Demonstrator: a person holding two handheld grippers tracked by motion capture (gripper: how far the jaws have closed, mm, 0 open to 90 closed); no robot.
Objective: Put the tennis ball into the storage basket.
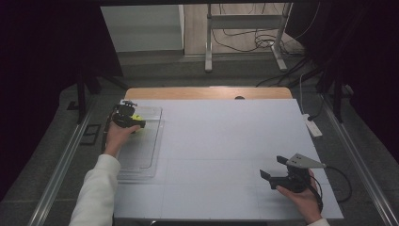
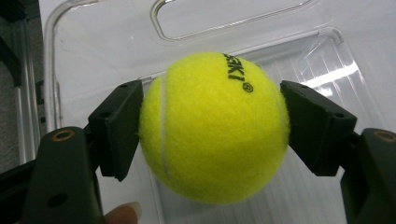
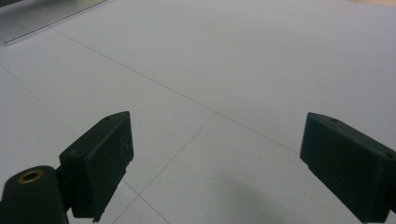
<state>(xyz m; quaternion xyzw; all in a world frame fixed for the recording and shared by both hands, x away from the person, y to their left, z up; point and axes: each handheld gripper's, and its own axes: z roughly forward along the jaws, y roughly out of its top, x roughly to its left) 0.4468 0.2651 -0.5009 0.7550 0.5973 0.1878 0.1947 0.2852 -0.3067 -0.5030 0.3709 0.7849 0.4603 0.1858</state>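
Black pads of the left gripper (image 2: 212,128) sit nearest the lens, one against each side of a yellow tennis ball (image 2: 215,128); the jaws are clamped on the ball, which hangs over the clear plastic tray (image 2: 93,51). In the high view the same left gripper (image 1: 127,118) and the ball (image 1: 137,117) are over the far end of that tray (image 1: 141,160), which lies at the left edge of the white table (image 1: 226,141).

As I read it, the step in hand is either carrying the ball off the tray or setting it down there. To do it well, the grip should stay across the widest part of the ball, where the pads are now, since felt on a round body can slip if the pads ride above or below the middle. The hand should hold level and clear the tray's raised rim.

Away from the tray, near the table's front right corner, the right gripper (image 1: 277,169) rests in the person's hand with its jaws wide apart and nothing between them; its own view confirms this over bare table (image 3: 224,70).

Whether the ball touches the tray floor is hard to judge, as its underside is hidden. The printed lettering on the ball is partly cut off. A fingertip shows at the bottom edge of the left gripper view.
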